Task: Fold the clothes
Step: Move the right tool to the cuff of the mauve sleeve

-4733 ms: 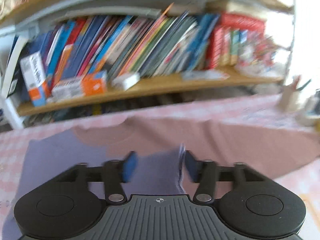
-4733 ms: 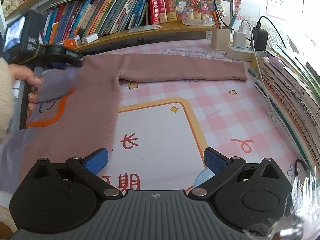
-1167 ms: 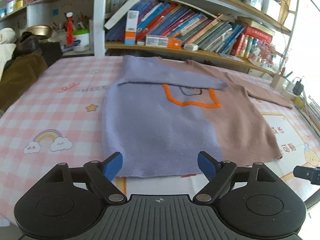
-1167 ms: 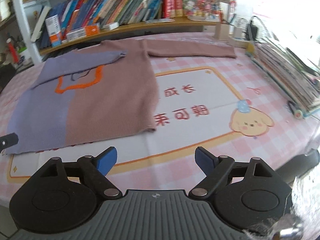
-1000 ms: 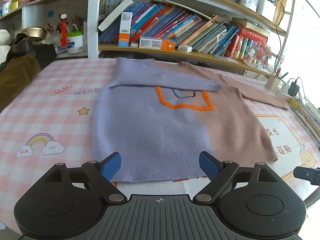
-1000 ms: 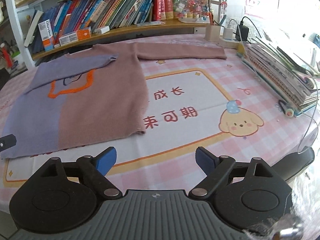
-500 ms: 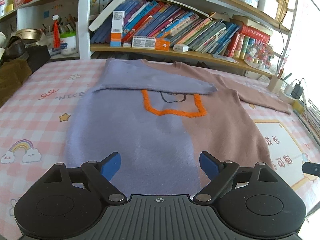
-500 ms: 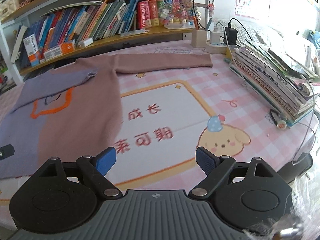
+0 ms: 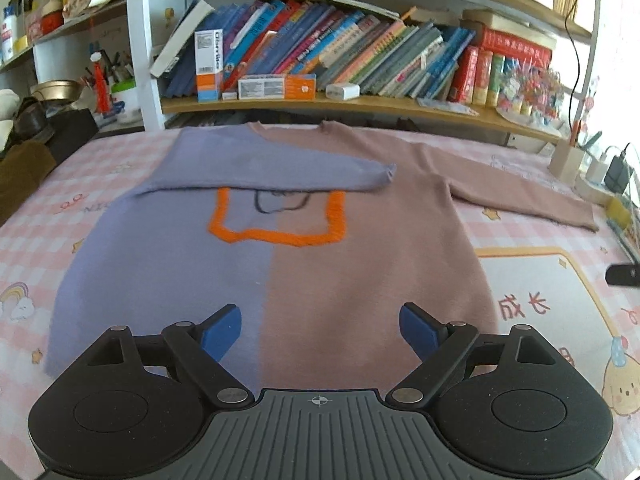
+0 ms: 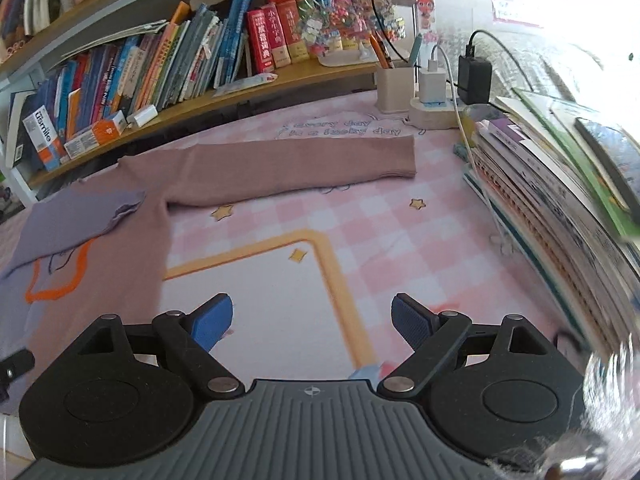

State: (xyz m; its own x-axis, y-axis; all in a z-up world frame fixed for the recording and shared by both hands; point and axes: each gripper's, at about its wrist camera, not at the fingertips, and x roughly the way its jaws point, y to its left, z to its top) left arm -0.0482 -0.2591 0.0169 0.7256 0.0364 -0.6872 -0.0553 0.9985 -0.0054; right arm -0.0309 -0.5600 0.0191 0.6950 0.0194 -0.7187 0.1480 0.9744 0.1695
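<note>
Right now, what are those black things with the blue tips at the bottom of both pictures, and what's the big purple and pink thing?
Those are two grabbers a person holds, one in each hand. Each carries a camera looking out past its blue fingers. One picture comes from the left gripper, the other from the right gripper. Both are open and hold nothing. The big thing is a sweater, half purple, half pink, lying flat on a pink checked tablecloth. Its purple sleeve is folded across the chest. The pink sleeve is stretched out sideways. Beside it sits a stack of books.

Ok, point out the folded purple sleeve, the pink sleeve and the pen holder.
purple sleeve point(image 9: 280, 168), left wrist view, middle of the folded part
pink sleeve point(image 10: 288, 164), right wrist view, mid-length
pen holder point(image 10: 394, 90), right wrist view, front wall
</note>
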